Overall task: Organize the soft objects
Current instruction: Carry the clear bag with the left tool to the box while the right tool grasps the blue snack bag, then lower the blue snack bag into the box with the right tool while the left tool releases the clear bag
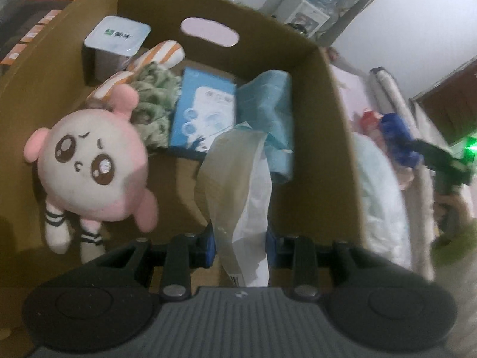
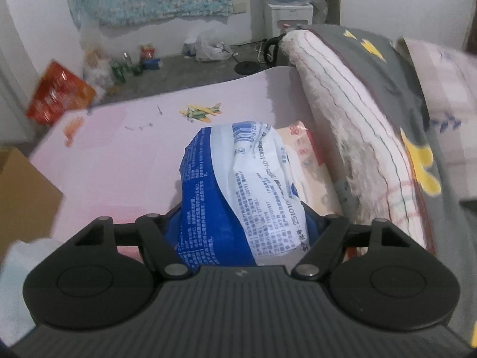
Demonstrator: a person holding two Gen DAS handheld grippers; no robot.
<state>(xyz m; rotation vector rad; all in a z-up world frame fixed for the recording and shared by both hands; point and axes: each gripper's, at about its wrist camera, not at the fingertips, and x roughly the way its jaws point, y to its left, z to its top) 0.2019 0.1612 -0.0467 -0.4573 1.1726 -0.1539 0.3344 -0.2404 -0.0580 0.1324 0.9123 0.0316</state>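
- Left wrist view: left tool [image 1: 241,238] pinching a grey-white plastic packet [image 1: 235,185], hanging over the open cardboard box [image 1: 325,95]; pink plush doll [image 1: 92,167], blue pack [image 1: 202,113] and teal cloth [image 1: 268,104] lying inside.
- Right wrist view: right tool [image 2: 243,223] gripping a blue-and-white soft pack [image 2: 238,191] above the pink bed sheet [image 2: 119,161], beside a rolled blanket [image 2: 357,137].

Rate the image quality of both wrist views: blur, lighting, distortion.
Left wrist view: motion-smeared, the pink plush toy and cardboard box soft-edged, dim light, a green glare spot at the right edge. Right wrist view: sharper, print on the blue-and-white packet partly legible, flat dull light. Both show fisheye bending and dark corners.
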